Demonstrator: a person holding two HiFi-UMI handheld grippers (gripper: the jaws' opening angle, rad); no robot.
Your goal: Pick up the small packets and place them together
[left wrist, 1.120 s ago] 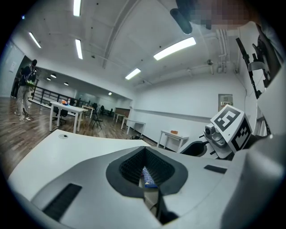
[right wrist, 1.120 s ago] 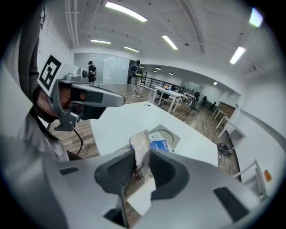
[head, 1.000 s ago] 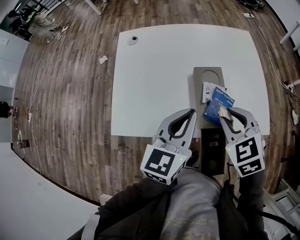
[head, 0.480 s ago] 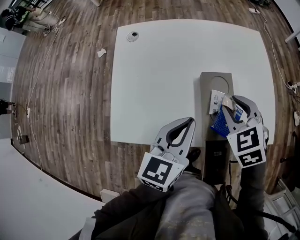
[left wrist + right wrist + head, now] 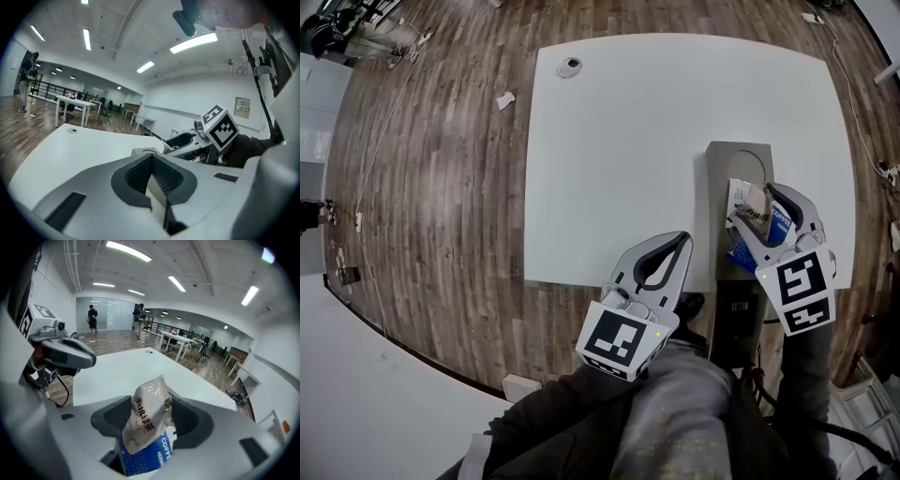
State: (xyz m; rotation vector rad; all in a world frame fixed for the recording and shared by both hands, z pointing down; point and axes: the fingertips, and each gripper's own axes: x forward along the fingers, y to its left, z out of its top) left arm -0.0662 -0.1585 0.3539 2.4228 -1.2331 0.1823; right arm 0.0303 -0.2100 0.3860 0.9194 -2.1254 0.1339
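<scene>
Since a second before, my right tongs [image 5: 757, 204] had travelled forward from the near edge of the white table [image 5: 619, 141] to a spot over the grey board [image 5: 722, 159] that lay along the table's right side, while my left tongs [image 5: 682, 240] had hardly shifted. That left pair hung low over the near table edge, pointing away from me and a little to the right, its jaws clenched together on nothing, pad against pad. My right forearm reached straight out from my body, with the marker cube uppermost and the jaws aimed up the board toward its round recess. Those jaws were spreading at that moment and the pads no longer squeezed anything, though two packets stood between them: the blue coffee packet [image 5: 150, 453] sat low in the gap, and the beige packet [image 5: 149, 416] stood upright against it, leaning toward the right-hand pad. From my head both showed over the board, just beside the white packet [image 5: 735, 192], which lay flat there at the left jaw's tip.
</scene>
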